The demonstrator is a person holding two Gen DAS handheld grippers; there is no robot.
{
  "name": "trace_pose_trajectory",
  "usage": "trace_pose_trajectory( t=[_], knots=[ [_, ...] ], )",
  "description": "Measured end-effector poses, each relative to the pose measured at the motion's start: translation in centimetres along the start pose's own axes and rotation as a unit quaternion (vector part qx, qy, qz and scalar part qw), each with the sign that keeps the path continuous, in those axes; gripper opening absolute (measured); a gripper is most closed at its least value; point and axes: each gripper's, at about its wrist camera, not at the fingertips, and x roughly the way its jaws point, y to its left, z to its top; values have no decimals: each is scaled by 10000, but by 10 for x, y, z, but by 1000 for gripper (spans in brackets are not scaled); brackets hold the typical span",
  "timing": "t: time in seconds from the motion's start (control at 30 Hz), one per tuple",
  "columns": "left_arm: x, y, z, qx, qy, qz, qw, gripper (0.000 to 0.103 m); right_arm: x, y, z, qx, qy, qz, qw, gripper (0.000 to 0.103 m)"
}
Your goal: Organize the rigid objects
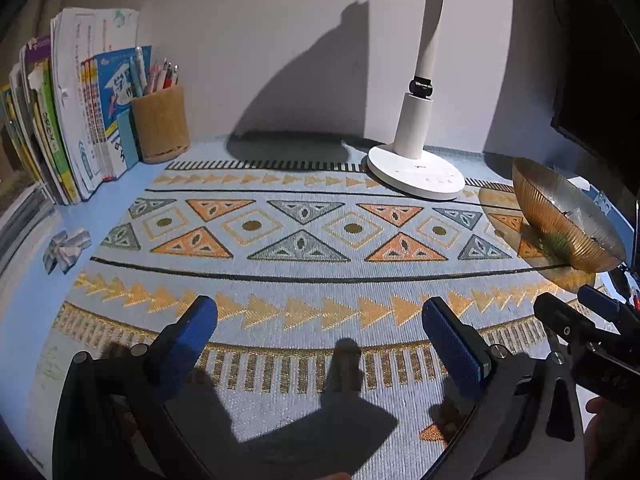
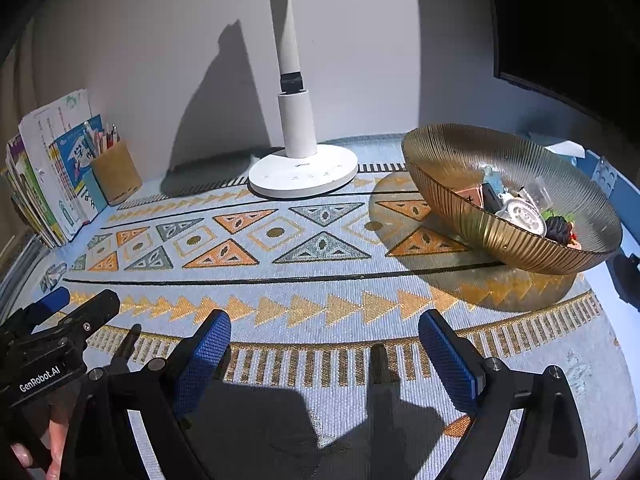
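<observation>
Blue-padded left gripper (image 1: 320,334) spread wide, empty, low over patterned woven mat (image 1: 320,240). Small silver faceted metal piece (image 1: 66,249) far left ahead of it: likely light, stiff, slick; pinch across narrow middle. Right gripper (image 2: 325,342) likewise released, empty. Ribbed amber glass bowl (image 2: 460,160) ahead-right, fragile, holds mixed trinkets.

Patterned table mat (image 1: 304,280) — lamp (image 1: 416,176), ribbed bowl (image 2: 516,248), pen cup (image 1: 160,128), books (image 1: 76,120).

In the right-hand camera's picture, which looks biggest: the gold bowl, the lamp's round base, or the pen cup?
Largest to smallest as they appear:
1. Gold bowl
2. Lamp base
3. Pen cup
The bowl sits nearer the camera and the cup farthest back, so true sizes may differ less.
</observation>
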Motion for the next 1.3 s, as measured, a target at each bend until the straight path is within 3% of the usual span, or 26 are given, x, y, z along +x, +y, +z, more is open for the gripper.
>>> trace_pose_trajectory(
  t=[1.3],
  knots=[
    [5, -2, 0, 147, 102, 36, 9998, 102, 7, 4, -2, -167, 105, -95, 9998, 94]
  ],
)
